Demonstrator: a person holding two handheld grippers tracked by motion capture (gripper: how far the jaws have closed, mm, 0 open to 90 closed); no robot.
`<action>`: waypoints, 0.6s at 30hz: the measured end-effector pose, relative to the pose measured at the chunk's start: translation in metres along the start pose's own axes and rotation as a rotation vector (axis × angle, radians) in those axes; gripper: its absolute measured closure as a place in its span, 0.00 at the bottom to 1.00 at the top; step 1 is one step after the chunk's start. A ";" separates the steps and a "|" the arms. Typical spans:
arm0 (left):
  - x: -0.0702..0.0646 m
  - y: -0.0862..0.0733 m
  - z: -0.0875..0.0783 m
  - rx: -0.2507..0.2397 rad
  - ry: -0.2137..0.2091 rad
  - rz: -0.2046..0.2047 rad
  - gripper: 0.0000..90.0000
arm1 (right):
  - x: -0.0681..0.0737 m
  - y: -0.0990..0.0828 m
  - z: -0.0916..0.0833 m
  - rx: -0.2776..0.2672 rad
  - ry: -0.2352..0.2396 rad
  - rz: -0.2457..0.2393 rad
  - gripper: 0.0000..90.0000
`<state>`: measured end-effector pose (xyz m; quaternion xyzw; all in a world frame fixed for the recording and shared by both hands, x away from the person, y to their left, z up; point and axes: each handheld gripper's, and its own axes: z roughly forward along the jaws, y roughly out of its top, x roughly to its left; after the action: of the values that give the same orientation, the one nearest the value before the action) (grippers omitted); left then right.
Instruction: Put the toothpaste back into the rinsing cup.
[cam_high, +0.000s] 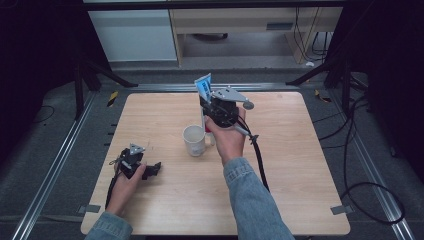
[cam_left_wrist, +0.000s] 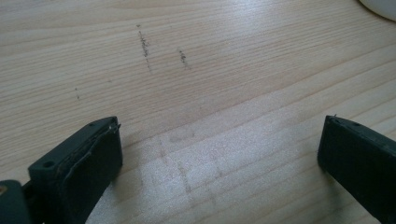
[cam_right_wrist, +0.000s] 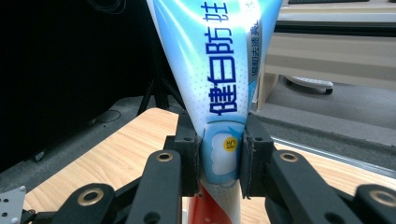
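My right gripper (cam_high: 206, 102) is shut on a blue and white toothpaste tube (cam_high: 203, 86), held upright above the table, crimped end up. In the right gripper view the tube (cam_right_wrist: 219, 84) is pinched between both black jaws of the right gripper (cam_right_wrist: 219, 158), its red lower part below them. A white cup (cam_high: 194, 140) stands on the wooden table (cam_high: 280, 165) just left of the right hand. My left gripper (cam_high: 150, 169) rests low on the table at the front left, open. In the left gripper view the left gripper (cam_left_wrist: 219, 144) has its jaws wide apart over bare wood.
The cup's rim (cam_left_wrist: 380, 7) shows at the top right corner of the left gripper view. A black cable (cam_high: 260, 160) trails from the right gripper across the table. Black frame legs (cam_high: 100, 70) and floor rails surround the table; a cabinet (cam_high: 135, 30) stands beyond.
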<state>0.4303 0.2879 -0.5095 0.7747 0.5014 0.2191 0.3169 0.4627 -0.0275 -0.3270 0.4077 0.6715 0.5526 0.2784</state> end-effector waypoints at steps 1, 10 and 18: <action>0.000 0.000 0.000 0.000 0.000 0.000 0.00 | 0.000 0.000 0.000 -0.001 -0.001 0.003 0.81; 0.000 0.000 0.000 0.000 0.000 0.001 0.00 | 0.004 0.005 0.006 -0.020 0.006 0.001 0.81; 0.000 0.000 0.000 0.001 -0.001 0.003 0.00 | 0.008 0.002 0.013 -0.043 0.002 0.009 0.81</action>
<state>0.4305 0.2881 -0.5094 0.7757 0.5002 0.2189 0.3165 0.4694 -0.0138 -0.3269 0.4042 0.6579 0.5684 0.2839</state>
